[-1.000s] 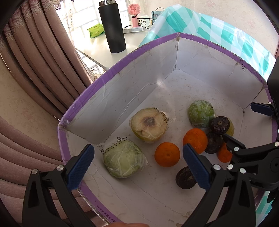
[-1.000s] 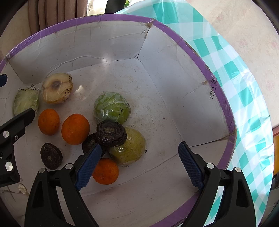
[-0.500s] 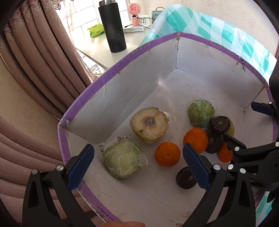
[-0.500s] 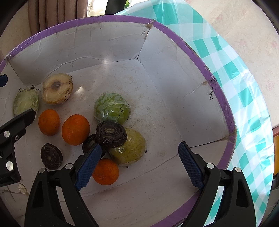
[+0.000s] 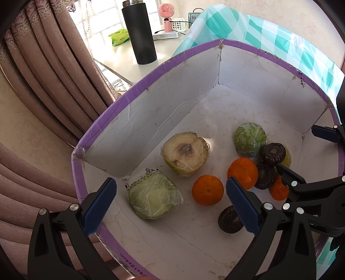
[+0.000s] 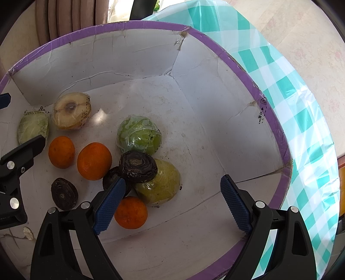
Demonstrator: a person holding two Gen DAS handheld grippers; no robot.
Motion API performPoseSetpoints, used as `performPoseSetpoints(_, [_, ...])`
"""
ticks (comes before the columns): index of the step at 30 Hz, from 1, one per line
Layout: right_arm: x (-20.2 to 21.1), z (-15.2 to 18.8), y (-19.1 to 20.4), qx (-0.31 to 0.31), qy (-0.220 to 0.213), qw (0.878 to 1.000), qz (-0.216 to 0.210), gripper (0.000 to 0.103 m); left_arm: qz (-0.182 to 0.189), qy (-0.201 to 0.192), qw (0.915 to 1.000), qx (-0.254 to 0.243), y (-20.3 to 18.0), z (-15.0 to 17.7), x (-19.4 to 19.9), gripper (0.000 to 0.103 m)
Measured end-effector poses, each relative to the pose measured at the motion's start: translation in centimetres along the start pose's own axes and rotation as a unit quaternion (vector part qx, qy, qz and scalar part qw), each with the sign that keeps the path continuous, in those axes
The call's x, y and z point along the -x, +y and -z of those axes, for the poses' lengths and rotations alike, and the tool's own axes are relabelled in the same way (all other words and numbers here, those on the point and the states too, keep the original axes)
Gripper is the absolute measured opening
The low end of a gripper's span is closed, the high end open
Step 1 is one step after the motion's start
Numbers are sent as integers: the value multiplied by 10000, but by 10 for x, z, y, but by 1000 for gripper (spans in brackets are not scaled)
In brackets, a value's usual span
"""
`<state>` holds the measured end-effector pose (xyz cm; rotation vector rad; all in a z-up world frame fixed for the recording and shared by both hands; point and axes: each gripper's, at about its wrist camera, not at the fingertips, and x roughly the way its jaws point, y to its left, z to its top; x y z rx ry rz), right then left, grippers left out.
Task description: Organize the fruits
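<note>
A white box with a purple rim [image 5: 138,90] [image 6: 248,84] holds the fruit. In the left wrist view lie a wrapped pale cabbage piece [image 5: 154,195], a wrapped cut fruit half [image 5: 185,154], two oranges [image 5: 207,190] [image 5: 242,172], a wrapped green fruit [image 5: 250,139] and dark wrinkled fruits [image 5: 272,150] [image 5: 228,220]. The right wrist view shows a third orange [image 6: 131,212], a green pear [image 6: 161,185] and a dark fruit [image 6: 138,165] on top of it. My left gripper [image 5: 170,207] is open above the cabbage piece. My right gripper [image 6: 172,203] is open above the pear.
A teal checked cloth [image 5: 280,36] [image 6: 301,107] lies under and behind the box. A black flask [image 5: 139,32], a pink fan [image 5: 167,16] and a green packet [image 5: 118,37] stand on a white table beyond. Curtains [image 5: 43,75] hang at the left.
</note>
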<state>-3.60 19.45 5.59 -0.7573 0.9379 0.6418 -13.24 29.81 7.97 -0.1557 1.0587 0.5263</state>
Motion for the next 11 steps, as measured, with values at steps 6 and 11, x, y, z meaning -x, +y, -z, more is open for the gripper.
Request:
performPoseSetpoints(6, [2, 0, -1, -28, -130, 9999, -63, 87, -36, 71, 10000, 11, 2, 0, 0, 101])
performPoseSetpoints(11, [4, 0, -2, -91, -284, 9995, -119, 87, -116, 105, 9999, 63, 1, -1, 0, 101])
